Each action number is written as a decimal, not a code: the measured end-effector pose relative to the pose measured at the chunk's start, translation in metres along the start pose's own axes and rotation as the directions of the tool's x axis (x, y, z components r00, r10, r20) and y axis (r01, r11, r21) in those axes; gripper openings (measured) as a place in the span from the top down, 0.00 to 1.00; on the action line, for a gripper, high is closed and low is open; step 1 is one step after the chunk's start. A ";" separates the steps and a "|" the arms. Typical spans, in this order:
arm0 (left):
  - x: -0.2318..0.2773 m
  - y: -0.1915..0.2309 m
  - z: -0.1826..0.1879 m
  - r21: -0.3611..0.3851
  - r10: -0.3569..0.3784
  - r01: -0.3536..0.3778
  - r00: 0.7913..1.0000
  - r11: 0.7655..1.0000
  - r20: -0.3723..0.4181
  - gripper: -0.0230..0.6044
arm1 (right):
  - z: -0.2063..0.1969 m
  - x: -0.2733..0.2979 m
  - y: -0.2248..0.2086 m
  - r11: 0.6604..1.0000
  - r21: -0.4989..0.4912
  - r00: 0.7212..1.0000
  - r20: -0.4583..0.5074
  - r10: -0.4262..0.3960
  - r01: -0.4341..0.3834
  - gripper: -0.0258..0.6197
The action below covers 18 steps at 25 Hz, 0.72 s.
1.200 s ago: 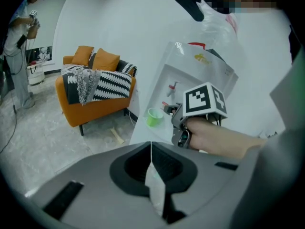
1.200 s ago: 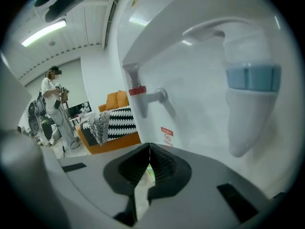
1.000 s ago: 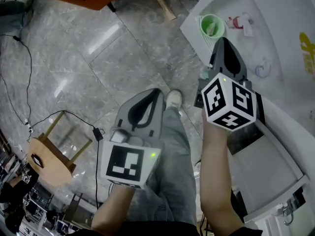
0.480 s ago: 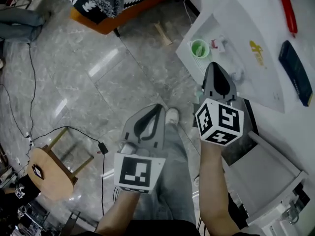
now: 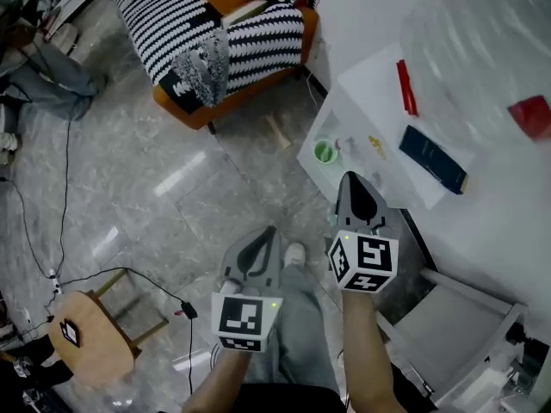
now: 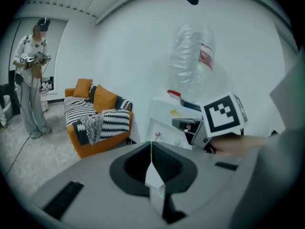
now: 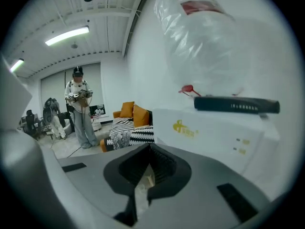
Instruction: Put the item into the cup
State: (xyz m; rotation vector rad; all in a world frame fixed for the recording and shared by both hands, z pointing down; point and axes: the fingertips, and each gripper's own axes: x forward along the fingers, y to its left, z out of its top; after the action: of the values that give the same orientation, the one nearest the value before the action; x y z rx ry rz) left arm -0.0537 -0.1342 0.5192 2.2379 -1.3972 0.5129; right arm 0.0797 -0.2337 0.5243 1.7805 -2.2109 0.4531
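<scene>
A small green cup [image 5: 325,151] stands at the near left corner of the white table [image 5: 370,101]. A small white and red item [image 5: 348,144] lies just right of it, too small to make out. My right gripper [image 5: 349,177] hangs in the air just short of the cup, its jaws shut and empty [image 7: 150,147]. My left gripper [image 5: 268,231] is over the floor, lower and to the left, also shut with nothing held [image 6: 151,145]. The left gripper view shows the right gripper's marker cube [image 6: 224,114] beside the table [image 6: 164,113].
On the table lie a red pen [image 5: 405,87], a dark blue case [image 5: 433,159] and a big clear plastic bag [image 5: 482,50]. An orange sofa with striped blankets [image 5: 215,33] stands beyond. A wooden stool [image 5: 82,334] and cables are on the floor. A person [image 7: 80,109] stands far off.
The head view has pulled back and up: cup and table look smaller, the sofa and more tabletop have come into sight. Both grippers stay shut and sit lower in frame.
</scene>
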 end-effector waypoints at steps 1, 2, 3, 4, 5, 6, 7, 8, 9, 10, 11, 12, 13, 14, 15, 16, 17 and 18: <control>-0.004 -0.003 0.007 0.001 0.001 -0.001 1.000 1.000 0.009 0.94 | 0.011 -0.006 0.003 1.000 -0.010 1.000 0.010 0.010 -0.010 0.94; -0.009 -0.007 0.014 0.001 0.001 -0.001 1.000 1.000 0.018 0.94 | 0.022 -0.012 0.006 1.000 -0.020 1.000 0.021 0.020 -0.020 0.94; -0.012 -0.010 0.021 0.003 0.000 -0.001 1.000 1.000 0.025 0.94 | 0.033 -0.017 0.008 0.999 -0.026 0.999 0.033 0.029 -0.028 0.94; -0.015 -0.014 0.028 0.004 -0.002 0.002 1.000 1.000 0.030 0.94 | 0.043 -0.022 0.009 0.999 -0.030 0.998 0.045 0.034 -0.033 0.94; -0.018 -0.019 0.033 -0.001 -0.006 0.006 0.999 1.000 0.034 0.94 | 0.053 -0.029 0.009 0.999 -0.032 0.998 0.056 0.036 -0.034 0.94; -0.022 -0.023 0.040 -0.008 -0.009 0.009 0.999 1.000 0.041 0.94 | 0.063 -0.035 0.009 0.999 -0.033 0.997 0.066 0.036 -0.034 0.94; -0.026 -0.027 0.047 -0.014 -0.012 0.013 0.999 1.000 0.052 0.94 | 0.072 -0.041 0.010 0.999 -0.033 0.997 0.075 0.036 -0.034 0.94; -0.031 -0.031 0.056 -0.016 -0.015 0.016 0.998 1.000 0.064 0.94 | 0.081 -0.047 0.011 0.999 -0.033 0.996 0.084 0.036 -0.034 0.94; -0.036 -0.033 0.064 -0.014 -0.019 0.020 0.997 1.000 0.077 0.94 | 0.088 -0.053 0.013 0.999 -0.030 0.995 0.094 0.036 -0.033 0.94; -0.039 -0.036 0.071 -0.011 -0.023 0.024 0.996 1.000 0.086 0.94 | 0.095 -0.059 0.014 0.999 -0.025 0.994 0.102 0.036 -0.033 0.94; -0.042 -0.040 0.077 -0.005 -0.029 0.029 0.995 1.000 0.094 0.94 | 0.101 -0.066 0.014 0.999 -0.018 0.993 0.110 0.035 -0.034 0.94; -0.044 -0.045 0.084 0.004 -0.035 0.035 0.994 0.999 0.104 0.94 | 0.106 -0.072 0.014 0.999 -0.011 0.993 0.117 0.035 -0.034 0.94; -0.047 -0.050 0.093 0.016 -0.044 0.042 0.992 0.999 0.118 0.94 | 0.112 -0.079 0.013 0.999 -0.005 0.992 0.124 0.034 -0.034 0.94; -0.050 -0.055 0.103 0.031 -0.054 0.050 0.990 0.998 0.134 0.94 | 0.119 -0.087 0.013 0.999 0.001 0.991 0.132 0.036 -0.036 0.94; -0.053 -0.061 0.114 0.050 -0.067 0.060 0.986 0.997 0.149 0.94 | 0.127 -0.095 0.013 0.999 0.007 0.989 0.145 0.039 -0.040 0.94; -0.056 -0.067 0.126 0.069 -0.081 0.070 0.983 0.995 0.164 0.94 | 0.137 -0.102 0.013 0.999 0.009 0.986 0.162 0.042 -0.044 0.94; -0.059 -0.073 0.136 0.086 -0.095 0.081 0.979 0.993 0.178 0.94 | 0.147 -0.110 0.013 0.999 0.006 0.982 0.181 0.044 -0.046 0.94; -0.062 -0.079 0.147 0.096 -0.110 0.093 0.975 0.991 0.192 0.94 | 0.157 -0.117 0.012 0.999 -0.001 0.979 0.199 0.046 -0.047 0.94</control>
State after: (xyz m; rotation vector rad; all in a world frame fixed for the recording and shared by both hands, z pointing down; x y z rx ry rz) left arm 0.0032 -0.1394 0.3506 2.4731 -1.3682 0.3297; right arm 0.0908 -0.1895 0.3333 1.8521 -2.3899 0.3003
